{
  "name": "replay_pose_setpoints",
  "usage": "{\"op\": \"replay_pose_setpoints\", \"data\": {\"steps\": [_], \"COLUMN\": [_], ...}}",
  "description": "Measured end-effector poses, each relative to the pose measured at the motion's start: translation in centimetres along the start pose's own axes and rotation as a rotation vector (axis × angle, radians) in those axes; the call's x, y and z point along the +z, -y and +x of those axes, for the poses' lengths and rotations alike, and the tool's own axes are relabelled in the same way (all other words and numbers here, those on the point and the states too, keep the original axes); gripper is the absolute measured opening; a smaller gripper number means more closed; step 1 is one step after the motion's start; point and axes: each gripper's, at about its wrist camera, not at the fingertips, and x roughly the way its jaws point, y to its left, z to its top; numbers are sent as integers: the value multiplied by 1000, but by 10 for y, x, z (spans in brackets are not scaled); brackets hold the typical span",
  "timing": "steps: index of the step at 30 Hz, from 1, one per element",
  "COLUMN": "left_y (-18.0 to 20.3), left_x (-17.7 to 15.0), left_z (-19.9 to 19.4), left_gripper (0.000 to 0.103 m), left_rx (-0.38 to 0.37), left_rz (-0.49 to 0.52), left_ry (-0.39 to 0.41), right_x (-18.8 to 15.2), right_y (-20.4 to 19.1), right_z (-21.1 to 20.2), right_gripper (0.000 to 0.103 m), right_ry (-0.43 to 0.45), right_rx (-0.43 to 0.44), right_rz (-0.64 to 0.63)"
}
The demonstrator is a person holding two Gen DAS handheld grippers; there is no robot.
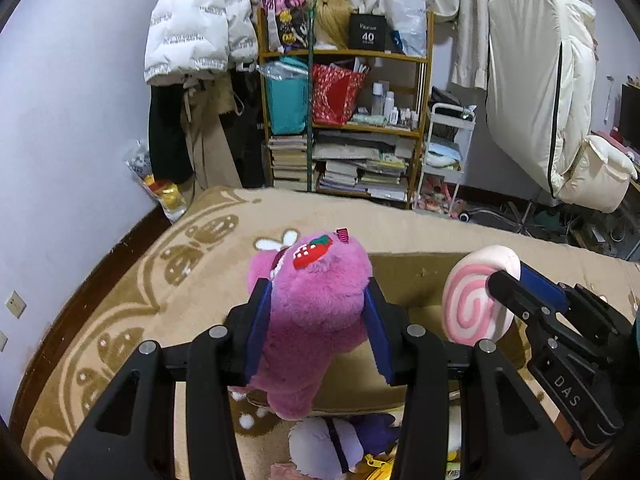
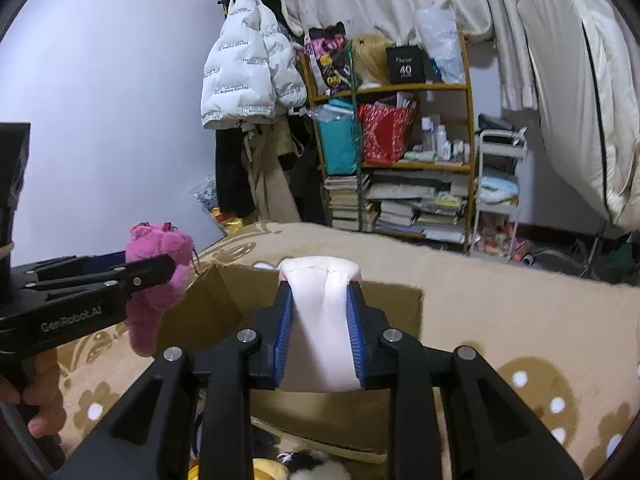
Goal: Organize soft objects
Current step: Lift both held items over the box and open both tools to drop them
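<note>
My left gripper (image 1: 316,292) is shut on a pink plush bear (image 1: 316,300) with a red strawberry patch, held above a brown cardboard box (image 1: 416,276) on the beige patterned carpet. It also shows at the left of the right wrist view (image 2: 156,280). My right gripper (image 2: 320,296) is shut on a round pink-and-white swirl cushion (image 2: 322,328), held over the box (image 2: 224,312); the cushion's spiral face shows in the left wrist view (image 1: 476,300). More plush toys (image 1: 340,440) lie below, partly hidden by the grippers.
A wooden shelf (image 1: 344,120) with books, bags and bottles stands at the back. White jackets (image 1: 200,28) hang to its left, a white cart (image 1: 448,152) and a chair with bedding (image 1: 552,112) to its right. The carpet (image 1: 140,300) reaches the left wall.
</note>
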Motion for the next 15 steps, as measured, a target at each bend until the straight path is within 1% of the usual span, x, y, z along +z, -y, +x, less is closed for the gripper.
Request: {"op": "replay_pose_setpoints", "data": {"steps": [4, 7, 9, 11, 12, 15], "left_y": [-2, -3, -3, -2, -2, 0], "left_x": [-5, -7, -7, -8, -9, -10], "left_z": [11, 15, 15, 15, 16, 20], "left_gripper": [44, 45, 47, 54, 56, 56], "left_rx": [4, 8, 9, 18, 20, 32], "left_rz": [-6, -12, -8, -7, -6, 8], "left_ry": [-33, -38, -35, -34, -39, -73], "right_x": [-6, -9, -10, -11, -11, -10], "right_y": [4, 6, 6, 5, 6, 6], "right_z": [9, 11, 13, 12, 13, 13], "right_gripper": [30, 32, 34, 35, 36, 37], "right_ry": [-43, -57, -63, -65, -63, -66], "right_rx": [15, 17, 20, 20, 20, 22], "right_rz": [18, 20, 21, 18, 19, 21]}}
